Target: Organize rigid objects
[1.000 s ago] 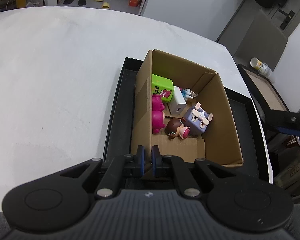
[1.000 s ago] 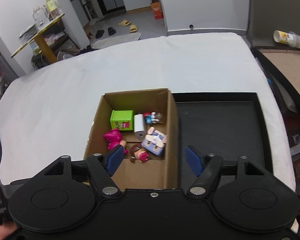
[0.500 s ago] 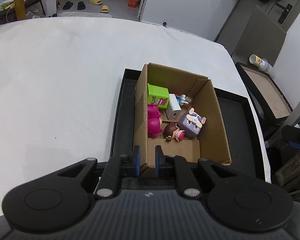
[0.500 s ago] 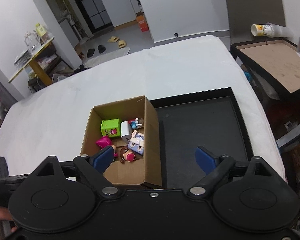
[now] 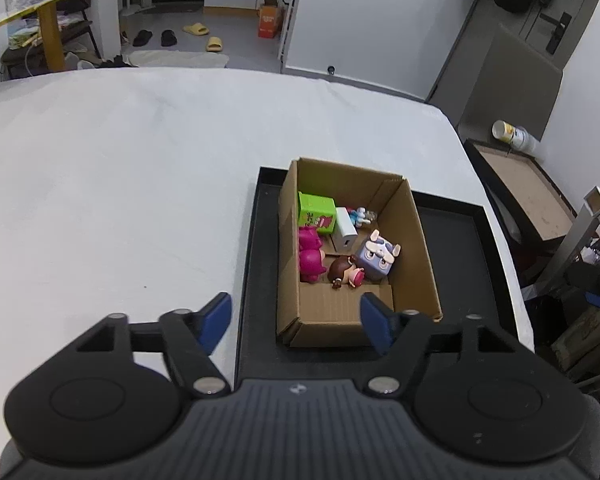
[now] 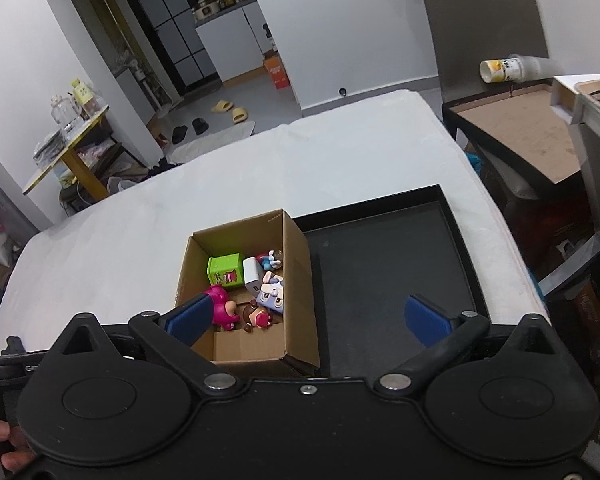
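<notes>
An open cardboard box point(image 5: 416, 240) point(image 6: 296, 280) stands in the left part of a black tray point(image 5: 460, 232) point(image 6: 388, 264) on the white table. In it lie a green cube point(image 5: 317, 213) point(image 6: 225, 271), a white charger point(image 5: 345, 233) point(image 6: 253, 274), a pink figure point(image 5: 309, 256) point(image 6: 220, 307), a brown-haired doll point(image 5: 344, 271) point(image 6: 257, 316), a purple cube toy point(image 5: 378, 255) point(image 6: 273, 295) and a small blue figure point(image 5: 360, 216) point(image 6: 270, 259). My left gripper point(image 5: 296, 322) is open and empty, above the box's near end. My right gripper point(image 6: 308, 320) is open and empty, high above box and tray.
The white table point(image 5: 120, 184) point(image 6: 340, 168) stretches left and behind the tray. A second dark tray with a brown base point(image 5: 520, 196) point(image 6: 528, 132) and a can point(image 5: 512, 134) point(image 6: 504, 69) stand off the table's right side. A yellow side table point(image 5: 48, 12) is far left.
My left gripper has opened, from shut to wide apart, and pulled up and back from the box. My right gripper has also risen away, staying open.
</notes>
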